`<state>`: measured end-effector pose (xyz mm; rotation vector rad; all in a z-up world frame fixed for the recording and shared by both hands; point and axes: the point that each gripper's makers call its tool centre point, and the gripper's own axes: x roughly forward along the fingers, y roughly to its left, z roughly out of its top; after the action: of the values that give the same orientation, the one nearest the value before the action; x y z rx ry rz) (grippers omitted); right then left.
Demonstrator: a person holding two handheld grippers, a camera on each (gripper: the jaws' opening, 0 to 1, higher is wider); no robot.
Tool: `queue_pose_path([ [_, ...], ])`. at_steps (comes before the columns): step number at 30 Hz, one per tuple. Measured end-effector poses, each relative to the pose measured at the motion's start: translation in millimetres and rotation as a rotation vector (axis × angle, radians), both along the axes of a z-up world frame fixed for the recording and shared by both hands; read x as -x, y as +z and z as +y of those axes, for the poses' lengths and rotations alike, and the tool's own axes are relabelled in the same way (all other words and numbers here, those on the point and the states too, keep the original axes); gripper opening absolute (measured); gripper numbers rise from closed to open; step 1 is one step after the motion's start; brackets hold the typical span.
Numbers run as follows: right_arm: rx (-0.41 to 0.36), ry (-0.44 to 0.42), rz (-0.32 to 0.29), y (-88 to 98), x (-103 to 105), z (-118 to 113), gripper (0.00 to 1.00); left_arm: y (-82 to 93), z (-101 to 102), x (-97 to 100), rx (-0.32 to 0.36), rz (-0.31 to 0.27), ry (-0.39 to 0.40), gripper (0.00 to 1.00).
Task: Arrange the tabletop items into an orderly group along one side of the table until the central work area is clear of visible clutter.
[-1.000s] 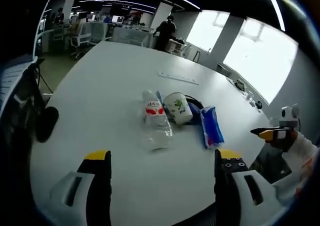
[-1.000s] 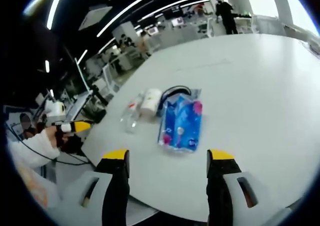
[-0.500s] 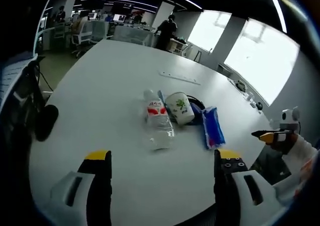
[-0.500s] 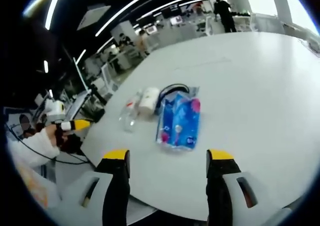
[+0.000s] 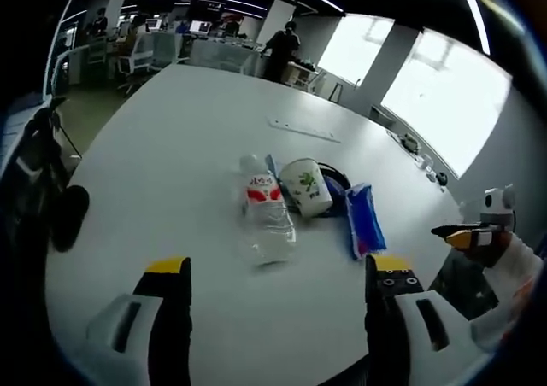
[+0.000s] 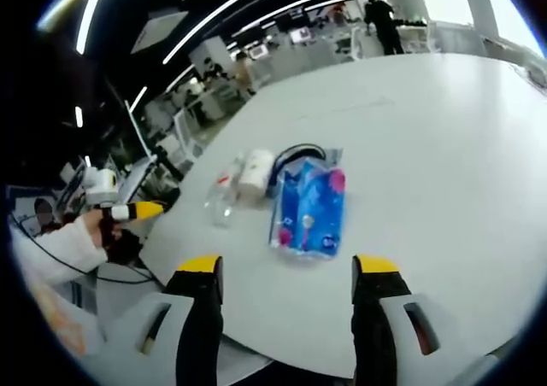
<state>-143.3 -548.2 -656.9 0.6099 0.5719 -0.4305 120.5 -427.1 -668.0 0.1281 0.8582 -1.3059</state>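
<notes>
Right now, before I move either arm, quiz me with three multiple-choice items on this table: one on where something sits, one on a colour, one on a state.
1. Seen from the left gripper view, where does the white paper cup lie?
A. Between the clear water bottle and the blue packet
B. Off alone by the windows
C. On top of the blue packet

2. What colour is the bottle's label?
A. Green
B. Red
C. Black

3. How is the bottle resting?
A. Standing upright
B. Held in the left tongs
C. Lying on its side on the white table

Answers: 1 A, the cup lies tipped over between bottle and packet. 2 B, a red band wraps the bottle's middle. 3 C, its length lies flat on the table, and both the left tongs and the right tongs are open and hold nothing.
</notes>
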Motion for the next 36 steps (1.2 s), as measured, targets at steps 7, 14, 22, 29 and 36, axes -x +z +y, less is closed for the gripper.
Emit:
queue_pose_path([
  [7,-0.004,0.0,0.004,-1.2,2,0,0.59,-4.9,-13,1.4,-0.011,0.008,-0.021,0.85],
  [14,-0.011,0.009,0.008,-3.2,6,5,0.58,-11.9,-25,0.6,-0.03,0.015,-0.029,0.84],
  [22,-0.033,0.006,-0.006,-4.0,7,8,0.57,-26.4,-43,3.4,-0.067,0.023,-0.047,0.82],
  [29,-0.037,0.01,-0.001,-3.8,9,9,0.57,-34.0,-61,5.8,-0.089,0.031,-0.06,0.81],
  [36,-0.043,0.006,0.003,-6.0,10,7,0.57,-50.0,-79,5.9,-0.118,0.052,-0.036,0.75],
])
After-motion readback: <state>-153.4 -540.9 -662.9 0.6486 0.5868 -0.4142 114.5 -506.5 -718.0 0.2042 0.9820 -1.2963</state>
